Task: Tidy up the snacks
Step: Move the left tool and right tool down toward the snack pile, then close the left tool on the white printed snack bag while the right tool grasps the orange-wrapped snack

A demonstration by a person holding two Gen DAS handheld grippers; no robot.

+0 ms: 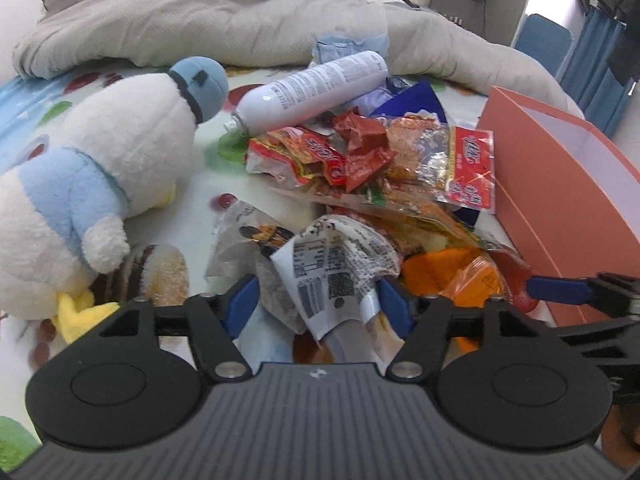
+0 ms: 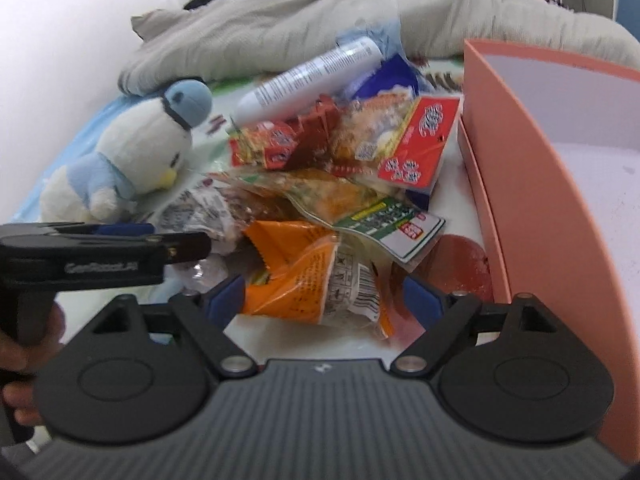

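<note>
Left gripper [image 1: 318, 302] jaws apart, white barcode packet [image 1: 336, 276] between blue pads, grip unclear. Right gripper [image 2: 324, 294] released, jaws wide, straddling orange packet [image 2: 304, 280]. Snack pile [image 1: 372, 160] just left of pink box [image 2: 532, 184], plush duck [image 1: 120, 160] far left.

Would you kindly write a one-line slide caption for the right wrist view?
Right gripper open around an orange snack packet in a snack pile, beside an open pink box.

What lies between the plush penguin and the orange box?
The snack pile: between the plush penguin and the orange box lie red packets, an orange packet and a white spray can. The right wrist view shows it best.
</note>
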